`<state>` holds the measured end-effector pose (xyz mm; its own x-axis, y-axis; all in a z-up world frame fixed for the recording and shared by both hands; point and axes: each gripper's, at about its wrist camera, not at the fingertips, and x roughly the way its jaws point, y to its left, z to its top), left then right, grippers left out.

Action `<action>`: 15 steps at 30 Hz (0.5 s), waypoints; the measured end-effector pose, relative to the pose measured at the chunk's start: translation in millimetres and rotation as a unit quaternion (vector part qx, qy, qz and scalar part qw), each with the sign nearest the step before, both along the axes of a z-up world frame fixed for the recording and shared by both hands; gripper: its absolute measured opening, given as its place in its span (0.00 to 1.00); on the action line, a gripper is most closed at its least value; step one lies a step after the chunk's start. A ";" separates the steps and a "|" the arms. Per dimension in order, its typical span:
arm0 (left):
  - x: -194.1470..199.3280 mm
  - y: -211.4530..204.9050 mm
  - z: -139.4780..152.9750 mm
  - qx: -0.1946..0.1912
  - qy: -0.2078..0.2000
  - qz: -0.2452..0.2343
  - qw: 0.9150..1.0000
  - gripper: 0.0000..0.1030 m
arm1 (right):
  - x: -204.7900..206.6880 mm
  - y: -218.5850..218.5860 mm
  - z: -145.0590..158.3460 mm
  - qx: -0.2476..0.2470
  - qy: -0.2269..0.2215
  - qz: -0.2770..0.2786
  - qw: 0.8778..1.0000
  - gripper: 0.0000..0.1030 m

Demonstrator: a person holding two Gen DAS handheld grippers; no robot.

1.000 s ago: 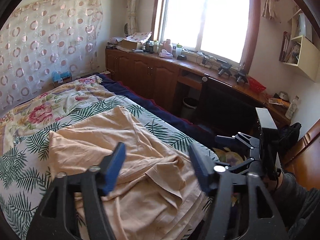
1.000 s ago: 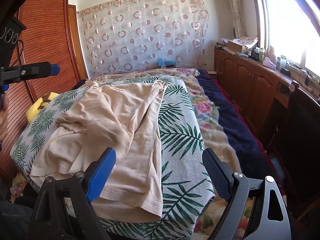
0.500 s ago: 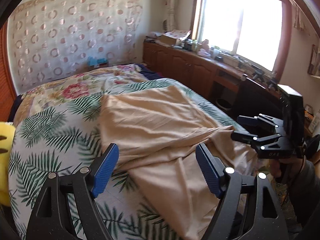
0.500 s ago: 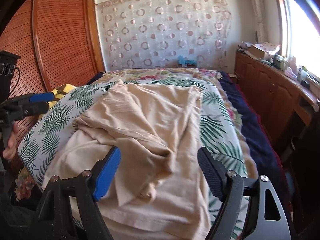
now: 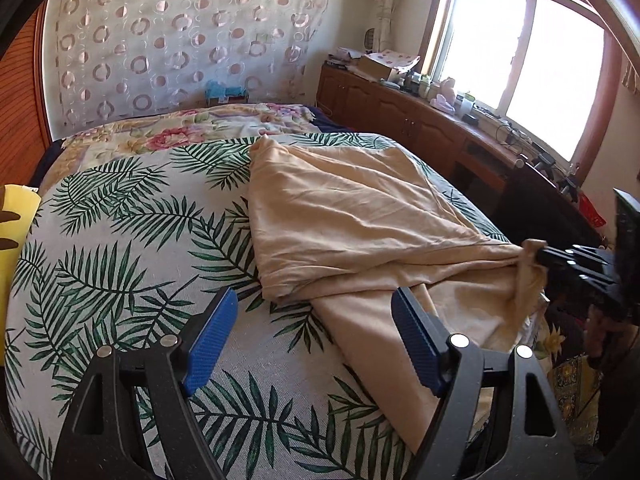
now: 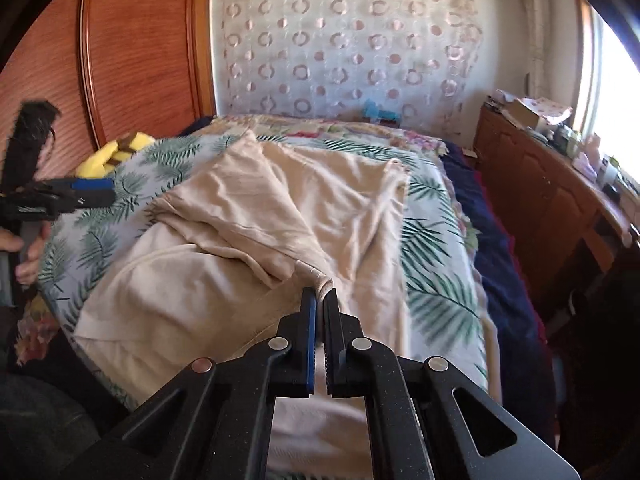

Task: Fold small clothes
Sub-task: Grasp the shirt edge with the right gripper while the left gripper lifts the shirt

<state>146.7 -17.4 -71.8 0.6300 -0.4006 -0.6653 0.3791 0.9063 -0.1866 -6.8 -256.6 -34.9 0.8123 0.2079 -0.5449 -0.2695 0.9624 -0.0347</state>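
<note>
A beige garment (image 5: 352, 220) (image 6: 304, 216) lies crumpled on the palm-leaf bedspread (image 5: 120, 232). In the right wrist view my right gripper (image 6: 320, 292) is shut on a bunched hem of the garment near the bed's front edge. The left wrist view shows that same gripper (image 5: 540, 256) at the right, pinching the cloth so that it pulls into a taut ridge. My left gripper (image 5: 312, 320) stands open just above the bedspread, its right pad beside the garment's lower fold, nothing between its fingers. It also shows at the left edge as my left gripper (image 6: 96, 196).
A yellow plush toy (image 6: 116, 152) lies at the bed's left side by the wooden wardrobe (image 6: 120, 60). A wooden cabinet (image 5: 420, 120) with clutter runs under the window on the right. A navy blanket (image 6: 492, 248) hangs along the bed's right edge.
My right gripper has shut on the garment's hem, which now bunches between its pads. The left gripper swung left and down over the bedspread, staying open.
</note>
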 end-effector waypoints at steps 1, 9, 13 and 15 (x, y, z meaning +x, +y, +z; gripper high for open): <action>1.3 -0.5 -2.8 0.002 0.001 -0.001 1.000 0.77 | -7.5 -8.1 1.2 0.007 -0.002 -0.005 1.000 0.03; 26.4 -10.2 -28.8 0.034 0.030 -0.005 0.999 0.74 | -18.7 -20.4 -17.5 0.012 0.015 -0.010 1.000 0.03; 42.2 -11.2 -36.5 0.037 0.040 -0.013 0.998 0.60 | -17.6 -14.9 -20.0 0.015 0.016 -0.013 1.000 0.03; 52.5 -12.1 -41.6 0.038 0.056 -0.011 0.998 0.44 | -15.8 -14.9 -21.9 0.016 0.015 -0.015 1.000 0.03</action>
<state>199.2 -29.4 -113.4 0.5416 -0.3589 -0.7601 0.3800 0.9111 -0.1595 -22.6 -271.5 -56.8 0.8013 0.2010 -0.5635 -0.2411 0.9705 0.0033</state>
